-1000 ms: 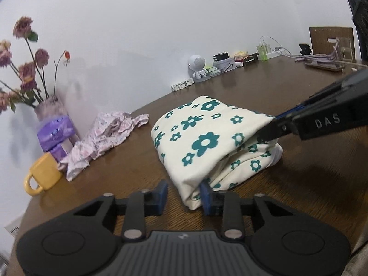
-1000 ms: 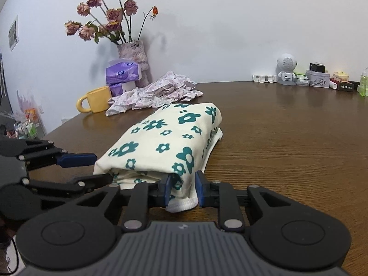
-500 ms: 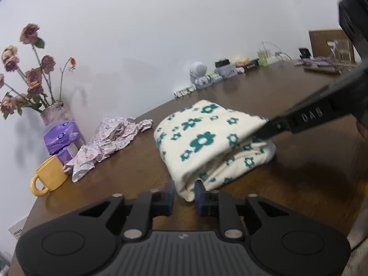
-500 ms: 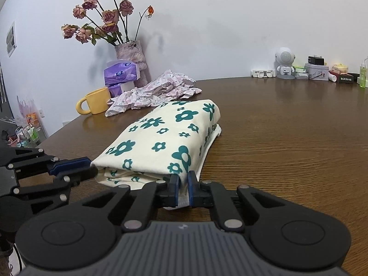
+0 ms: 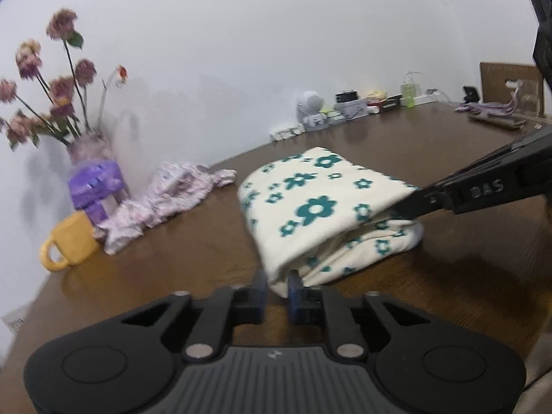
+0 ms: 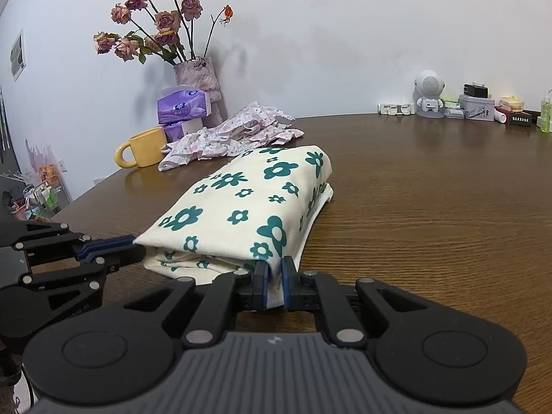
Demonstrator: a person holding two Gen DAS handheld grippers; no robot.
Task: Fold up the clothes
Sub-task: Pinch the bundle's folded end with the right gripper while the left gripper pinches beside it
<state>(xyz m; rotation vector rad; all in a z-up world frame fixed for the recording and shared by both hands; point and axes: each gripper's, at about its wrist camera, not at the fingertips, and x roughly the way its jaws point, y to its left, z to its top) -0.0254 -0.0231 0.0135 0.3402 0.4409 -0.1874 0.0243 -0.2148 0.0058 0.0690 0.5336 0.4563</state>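
A folded cream garment with teal flowers (image 5: 321, 207) (image 6: 241, 207) lies on the brown wooden table (image 6: 431, 189). My left gripper (image 5: 277, 284) is shut on its near corner in the left wrist view. At the garment's other near corner, my right gripper (image 6: 274, 272) pinches the cloth edge, shut on it. In the left wrist view the right gripper (image 5: 407, 208) reaches in from the right onto the fold. The right wrist view has the left gripper (image 6: 138, 246) at the garment's left corner.
A crumpled pink floral garment (image 6: 234, 134) lies behind the folded one. A yellow mug (image 6: 141, 146), purple tissue packs (image 6: 183, 107) and a vase of dried roses (image 6: 196, 76) stand at the back left. A white robot figure (image 6: 429, 95) and small boxes line the far wall.
Both grippers have closed from open onto the garment's near corners. The folded garment has shifted slightly away from the near edge in both views.
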